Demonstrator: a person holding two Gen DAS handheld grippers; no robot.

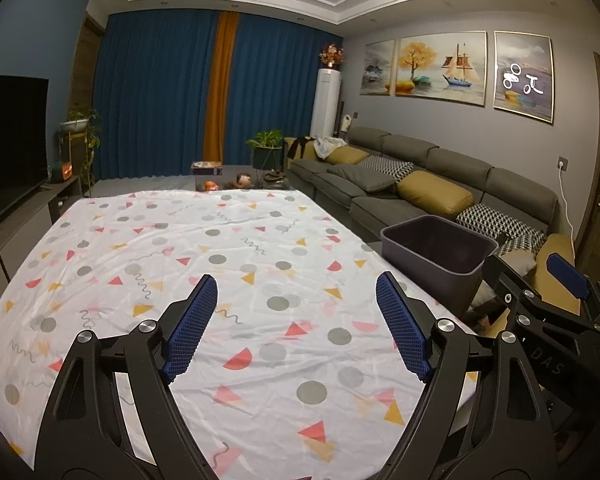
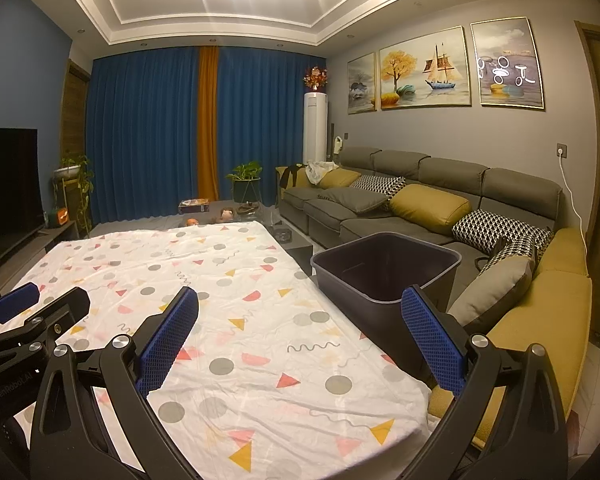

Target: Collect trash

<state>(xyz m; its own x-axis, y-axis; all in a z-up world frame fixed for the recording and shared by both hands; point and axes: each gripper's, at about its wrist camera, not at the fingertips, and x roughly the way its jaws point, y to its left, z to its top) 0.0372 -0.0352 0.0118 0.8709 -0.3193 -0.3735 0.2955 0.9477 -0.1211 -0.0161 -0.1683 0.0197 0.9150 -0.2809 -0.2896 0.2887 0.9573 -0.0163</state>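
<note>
A dark grey plastic bin (image 1: 440,250) stands at the right edge of a table covered with a white patterned cloth (image 1: 204,264); it also shows in the right wrist view (image 2: 384,270), with its inside dark. No trash shows on the cloth (image 2: 228,280). My left gripper (image 1: 296,308) is open and empty, held above the cloth's near part. My right gripper (image 2: 300,320) is open and empty, above the cloth's right edge, just before the bin. The right gripper shows at the far right of the left wrist view (image 1: 556,284).
A grey sofa (image 2: 420,208) with yellow and patterned cushions runs along the right wall behind the bin. A TV (image 1: 8,144) on a low cabinet stands at left. A low table with small items (image 1: 236,180) lies beyond the cloth. Blue curtains hang at the back.
</note>
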